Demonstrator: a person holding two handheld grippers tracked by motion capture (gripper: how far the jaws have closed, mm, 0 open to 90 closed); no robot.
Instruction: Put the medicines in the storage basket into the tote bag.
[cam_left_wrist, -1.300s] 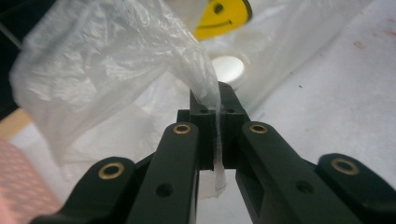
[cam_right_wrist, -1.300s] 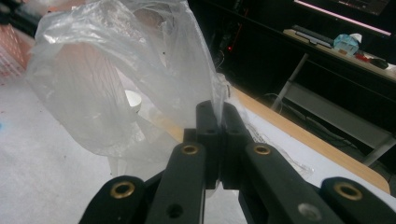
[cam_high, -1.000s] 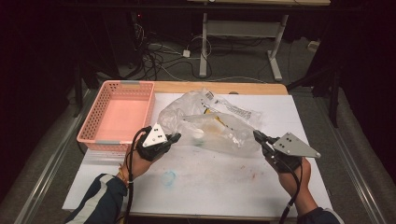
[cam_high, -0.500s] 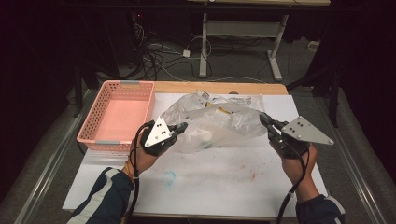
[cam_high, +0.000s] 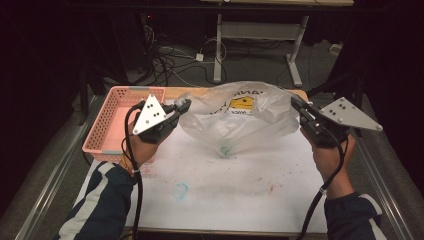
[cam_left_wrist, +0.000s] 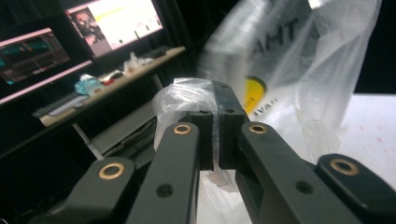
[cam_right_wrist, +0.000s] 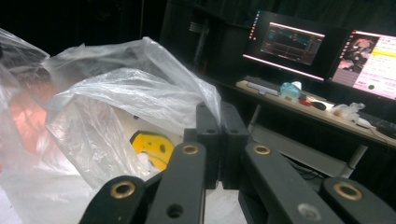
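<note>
Lifted off the table (cam_high: 240, 190) now — clear, crinkled plastic bag (cam_high: 240, 122), yellow print.

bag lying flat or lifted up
Lifted: the bag hangs stretched between the left gripper and right gripper, both clamped on its edges.

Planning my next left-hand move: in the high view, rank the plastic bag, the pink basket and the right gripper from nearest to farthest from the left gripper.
From the left gripper:
1. Plastic bag: clamped in its jaws, to its right.
2. Pink basket: just beside it, at the table's left edge.
3. Right gripper: across the bag, on the right side.
</note>
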